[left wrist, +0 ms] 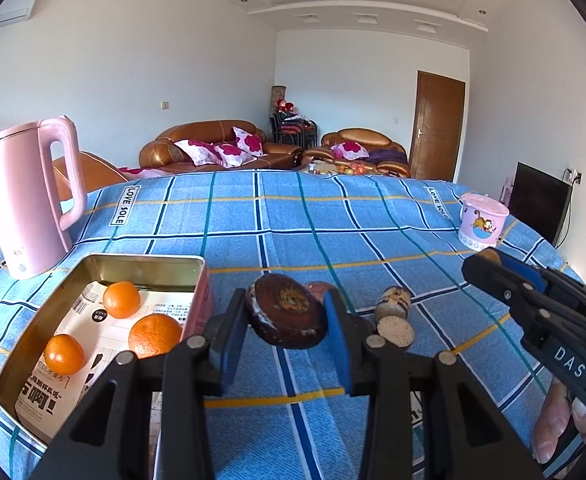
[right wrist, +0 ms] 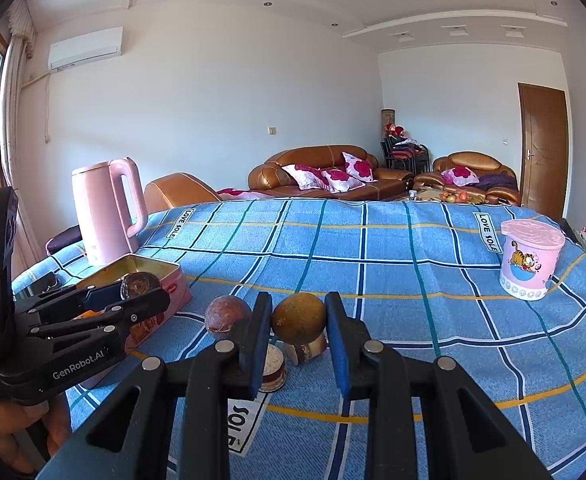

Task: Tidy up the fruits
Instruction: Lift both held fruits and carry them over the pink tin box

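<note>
Left claw (left wrist: 287, 334) grips a dark brown, shrivelled round fruit (left wrist: 287, 312) between its blue pads, held above the table (left wrist: 333, 232), just right of the tin's near right corner. Right claw (right wrist: 299, 338) clamps a smaller brown-yellow round fruit (right wrist: 299, 318), also lifted off the cloth, further right of the tin.

Tin (left wrist: 149, 266): open, rectangular, gold inside with pink outer walls, printed paper lying on its floor. Three oranges (left wrist: 122, 299) sit on that paper: one toward the tin's back wall, one at its right wall, one toward the left.

Loose on the cloth right of the tin: a reddish-brown round fruit (right wrist: 227, 314) just beyond the tin's right side, a mottled piece (left wrist: 393, 302) standing further right, and a pale cut-faced piece (left wrist: 395, 332) in front of that. Can't tell what the last two are.

Pink kettle (left wrist: 33, 196) stands upright just behind the tin's left end, handle facing right. Pink cartoon tub (left wrist: 483, 222), lid on, sits well apart from the tin at the far right of the table. Blue checked cloth covers the whole table.

Fingers (left wrist: 553, 428) of the person's hand show under the right claw's body.
</note>
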Tool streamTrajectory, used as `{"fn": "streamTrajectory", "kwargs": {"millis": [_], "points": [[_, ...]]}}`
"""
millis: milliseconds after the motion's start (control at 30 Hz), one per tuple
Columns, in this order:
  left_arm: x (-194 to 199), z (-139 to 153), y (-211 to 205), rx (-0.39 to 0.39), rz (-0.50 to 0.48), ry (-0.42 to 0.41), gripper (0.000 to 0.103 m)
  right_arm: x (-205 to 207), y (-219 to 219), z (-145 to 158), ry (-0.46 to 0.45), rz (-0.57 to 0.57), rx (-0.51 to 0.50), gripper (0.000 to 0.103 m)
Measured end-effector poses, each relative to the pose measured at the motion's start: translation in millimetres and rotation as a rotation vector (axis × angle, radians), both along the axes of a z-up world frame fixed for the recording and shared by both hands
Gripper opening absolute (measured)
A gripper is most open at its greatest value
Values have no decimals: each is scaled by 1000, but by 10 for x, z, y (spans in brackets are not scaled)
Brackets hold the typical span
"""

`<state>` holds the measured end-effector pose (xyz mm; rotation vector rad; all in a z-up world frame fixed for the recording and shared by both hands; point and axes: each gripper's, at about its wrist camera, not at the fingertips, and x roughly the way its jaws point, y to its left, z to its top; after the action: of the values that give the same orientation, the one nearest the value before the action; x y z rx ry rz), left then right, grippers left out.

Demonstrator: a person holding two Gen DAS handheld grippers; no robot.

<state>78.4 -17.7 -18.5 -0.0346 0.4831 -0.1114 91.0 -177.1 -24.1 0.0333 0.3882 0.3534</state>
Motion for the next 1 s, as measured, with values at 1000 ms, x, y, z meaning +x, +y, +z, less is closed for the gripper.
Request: {"fn": "streamTrajectory", "kwargs": {"millis": [1000], "points": [[-111, 56, 47, -8, 25, -66, 40, -143, 0, 42, -72, 2, -4, 29]]}}
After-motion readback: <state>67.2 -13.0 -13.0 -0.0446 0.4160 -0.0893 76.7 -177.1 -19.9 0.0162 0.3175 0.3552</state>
